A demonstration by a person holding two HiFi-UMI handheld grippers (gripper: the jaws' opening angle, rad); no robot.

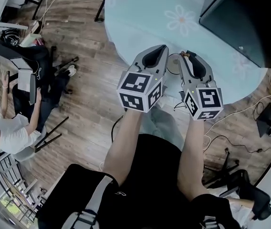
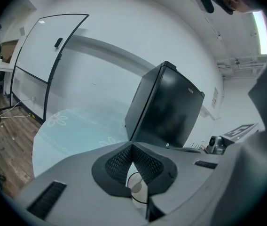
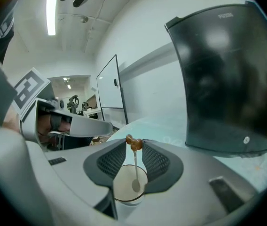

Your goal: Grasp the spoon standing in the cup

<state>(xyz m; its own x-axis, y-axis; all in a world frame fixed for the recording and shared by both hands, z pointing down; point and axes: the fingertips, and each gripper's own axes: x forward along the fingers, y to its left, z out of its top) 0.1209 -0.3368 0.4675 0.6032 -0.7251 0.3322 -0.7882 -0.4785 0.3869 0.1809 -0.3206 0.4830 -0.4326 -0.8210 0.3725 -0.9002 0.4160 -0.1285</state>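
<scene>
A white cup point(image 3: 129, 185) stands near the front edge of the pale blue table point(image 1: 140, 13). In it a thin spoon point(image 3: 135, 161) stands upright, topped by a small brown knob. My right gripper point(image 3: 134, 145) reaches over the cup from above and its pad tips press on that brown knob from both sides. In the head view the cup point(image 1: 173, 63) shows between the two grippers, with my right gripper point(image 1: 187, 56) just right of it. My left gripper point(image 1: 163, 46) hovers to the cup's left, shut, with nothing in it. Its own view shows the cup point(image 2: 137, 187) under the closed tips point(image 2: 132, 146).
A black box-shaped appliance point(image 1: 245, 18) stands on the table at the back right, close behind the cup. The table edge curves just in front of the cup. On the wooden floor to the left a person point(image 1: 11, 123) sits among chairs and cables.
</scene>
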